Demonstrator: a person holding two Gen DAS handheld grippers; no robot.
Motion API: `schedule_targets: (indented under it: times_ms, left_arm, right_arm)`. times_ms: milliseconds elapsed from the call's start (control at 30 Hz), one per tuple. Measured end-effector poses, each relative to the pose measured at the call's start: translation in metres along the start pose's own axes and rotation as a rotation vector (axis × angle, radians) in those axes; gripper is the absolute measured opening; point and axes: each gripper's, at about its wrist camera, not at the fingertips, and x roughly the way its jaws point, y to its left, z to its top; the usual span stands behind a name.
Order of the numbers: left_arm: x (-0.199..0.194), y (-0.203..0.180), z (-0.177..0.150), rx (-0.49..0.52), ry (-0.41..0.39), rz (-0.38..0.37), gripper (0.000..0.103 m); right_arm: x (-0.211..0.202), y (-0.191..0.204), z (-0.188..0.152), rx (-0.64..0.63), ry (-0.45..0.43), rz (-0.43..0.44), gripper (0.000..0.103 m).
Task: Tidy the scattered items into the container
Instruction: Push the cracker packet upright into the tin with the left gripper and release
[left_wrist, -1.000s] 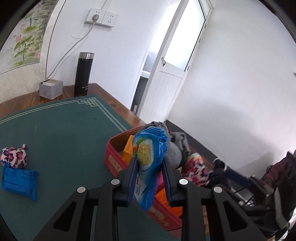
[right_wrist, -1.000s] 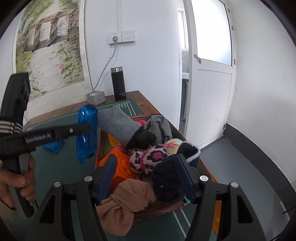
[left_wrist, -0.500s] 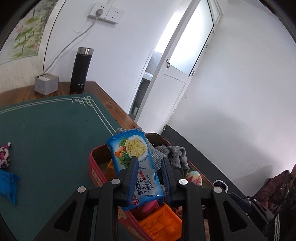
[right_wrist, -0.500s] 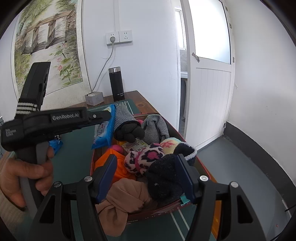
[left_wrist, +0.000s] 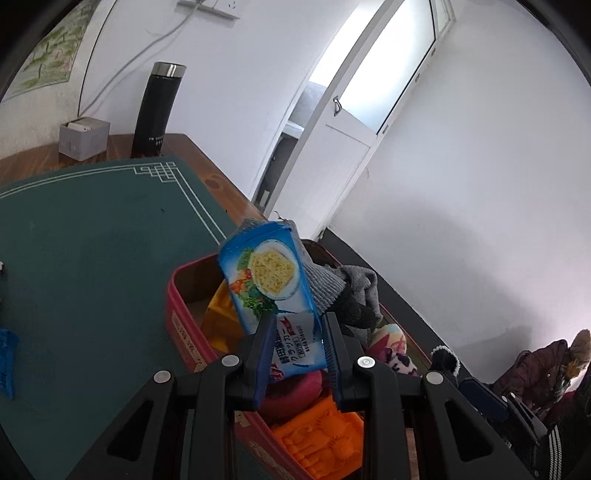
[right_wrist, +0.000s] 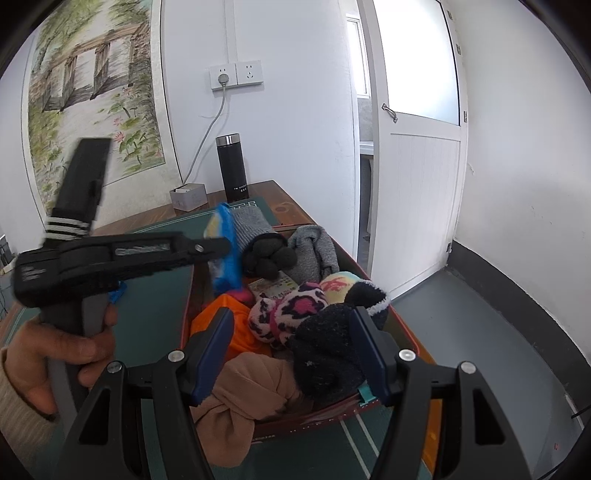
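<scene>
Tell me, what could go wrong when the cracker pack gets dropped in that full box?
The box is already heaped with socks and a hat, so the pack might slide off the pile onto the mat. The left tool pinches only the pack's lower end, so it could tip sideways on release. Squeezing might also crack the crackers inside.
</scene>
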Motion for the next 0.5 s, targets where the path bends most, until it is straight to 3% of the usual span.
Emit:
schedule_targets:
  times_ms: [233,333,500]
  left_arm:
    - [0.001,0.008,-0.011,-0.010,0.022,0.055,0.028]
    - [-0.009,0.012,-0.013,-0.027,0.008,0.042,0.028]
    - [-0.037,0.014,-0.009,0.009,-0.037,0.081,0.028]
  right_arm:
    - [-0.002,0.000,-0.001,0.009,0.004,-0.002,0.069]
    - [-0.004,0.004,0.000,0.001,-0.002,0.001,0.069]
    - [-0.007,0.014,0.004,-0.009,-0.012,0.013,0.069]
